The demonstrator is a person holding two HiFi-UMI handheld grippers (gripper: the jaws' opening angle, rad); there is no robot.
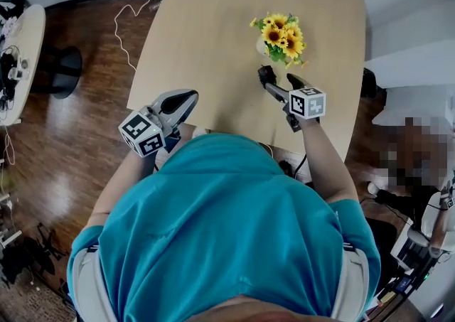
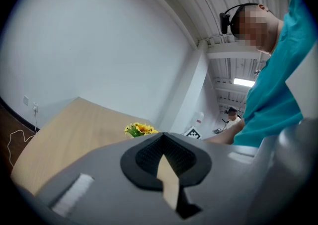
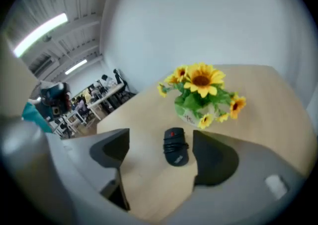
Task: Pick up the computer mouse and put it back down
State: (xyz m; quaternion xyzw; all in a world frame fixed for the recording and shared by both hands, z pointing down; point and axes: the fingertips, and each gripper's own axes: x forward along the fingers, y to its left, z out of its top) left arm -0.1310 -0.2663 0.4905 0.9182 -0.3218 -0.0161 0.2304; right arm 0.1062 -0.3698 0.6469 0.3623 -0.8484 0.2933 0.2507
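A black computer mouse (image 3: 175, 147) with its cord wrapped round it lies on the light wooden table (image 3: 149, 189), just in front of a pot of sunflowers (image 3: 201, 90). My right gripper (image 3: 159, 140) hangs above it, open wide. The mouse shows between the two jaws but neither pad touches it. In the head view the right gripper (image 1: 280, 77) sits close before the sunflowers (image 1: 283, 36) and covers the mouse. My left gripper (image 1: 183, 100) is over the table's near left edge, with its pads together and nothing in them (image 2: 164, 162).
The table (image 1: 213, 22) stands on a dark wooden floor, with a white cable (image 1: 124, 22) trailing to its left. A round white table (image 1: 21, 50) holding small items stands at far left. Another person and equipment are at the right (image 1: 419, 200).
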